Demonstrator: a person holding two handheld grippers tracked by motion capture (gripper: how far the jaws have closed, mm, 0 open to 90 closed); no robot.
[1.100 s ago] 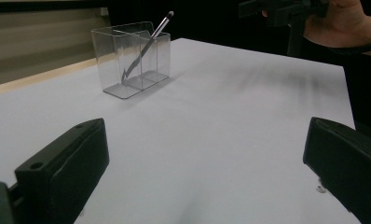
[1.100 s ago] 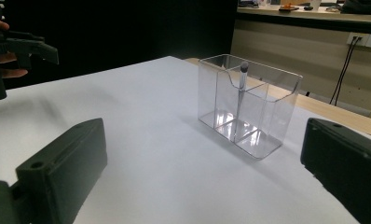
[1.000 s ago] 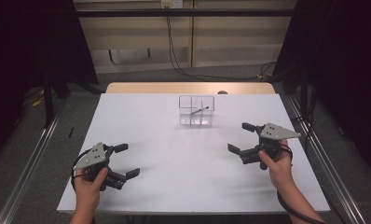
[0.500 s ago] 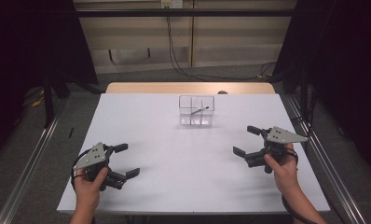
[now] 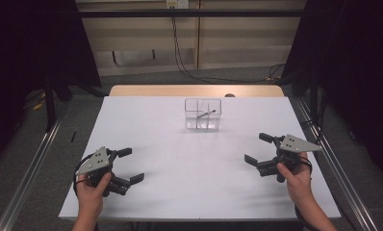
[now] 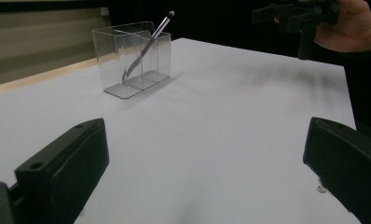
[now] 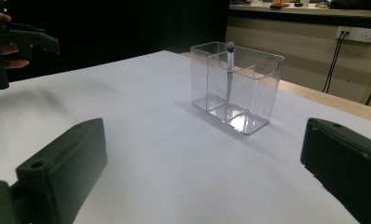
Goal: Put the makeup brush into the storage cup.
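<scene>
Clear acrylic forms the one organizer (image 5: 202, 114) on the white surface (image 5: 189, 163): a small box with inner walls that split it into compartments, how many I cannot tell for sure. It stands toward the far middle of the surface, well apart from both grippers. No brand, label or writing can be read on it or anywhere else.

One slim dark pen-like tool (image 5: 206, 113) stands inside the organizer, tilted, its lower end on the floor of a compartment and its small rounded tip rising just above the rim. In the left gripper view the tool (image 6: 148, 44) leans to the right inside the organizer (image 6: 130, 58); in the right gripper view it (image 7: 230, 58) looks almost upright near the middle dividing wall of the organizer (image 7: 237, 86).

Two grippers are in hand, one each. The left gripper (image 5: 127, 165) sits low at the near left of the surface, its black jaws spread wide with nothing between them. The right gripper (image 5: 258, 149) is at the near right, its jaws likewise spread wide and empty. Both point roughly inward across the surface. A light wooden edge (image 5: 194, 90) shows beyond the white sheet.
</scene>
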